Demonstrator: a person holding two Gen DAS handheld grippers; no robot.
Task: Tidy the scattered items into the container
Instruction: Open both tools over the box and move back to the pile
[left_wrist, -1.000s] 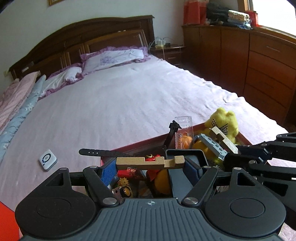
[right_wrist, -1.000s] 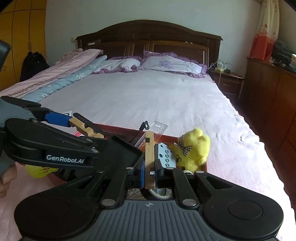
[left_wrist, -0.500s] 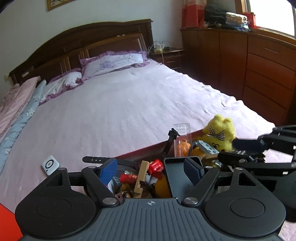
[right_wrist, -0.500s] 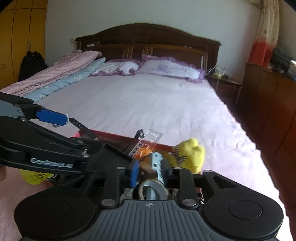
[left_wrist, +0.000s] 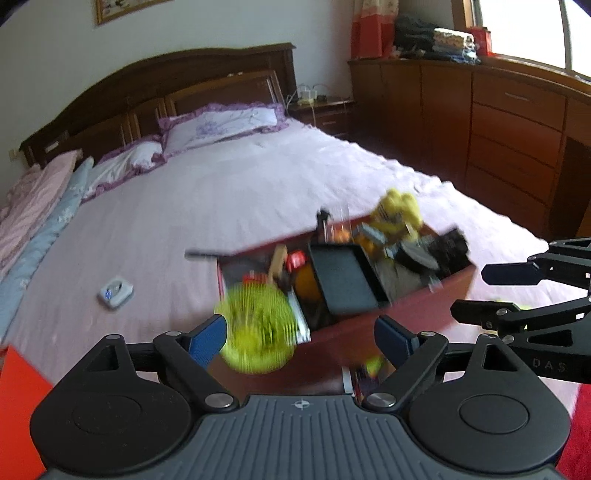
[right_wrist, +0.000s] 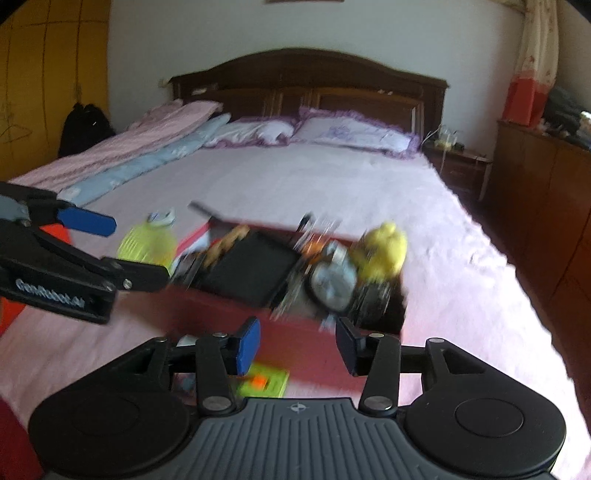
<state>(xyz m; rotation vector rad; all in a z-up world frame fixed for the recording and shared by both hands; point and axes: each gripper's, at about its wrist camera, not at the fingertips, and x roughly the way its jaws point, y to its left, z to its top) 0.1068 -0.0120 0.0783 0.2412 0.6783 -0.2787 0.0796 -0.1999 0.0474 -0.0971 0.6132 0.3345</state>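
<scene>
A dark red box (left_wrist: 388, 310) on the bed holds a black tray (left_wrist: 343, 277), a yellow plush (left_wrist: 397, 214), a wooden block (left_wrist: 277, 258) and other small items. My left gripper (left_wrist: 301, 338) hangs before the box's near wall, its jaws opening. A yellow-green ribbed toy (left_wrist: 255, 325) lies between them, close to the left pad; blur hides any contact. In the right wrist view, my right gripper (right_wrist: 298, 345) is also opening, with nothing between its fingers. It stands short of the box (right_wrist: 221, 306), above a green item (right_wrist: 264, 384) on the sheet.
A small white device (left_wrist: 115, 293) lies on the pink sheet left of the box. An orange-red flat thing (left_wrist: 18, 387) sits at the near left. Wooden drawers (left_wrist: 517, 129) line the right wall. Pillows (right_wrist: 351, 131) and headboard are far back.
Both grippers let go of the wooden pieces they held over the box, and the pieces dropped in. Both have drawn back from the box with wider jaws. The yellow-green toy now shows between the left jaws.
</scene>
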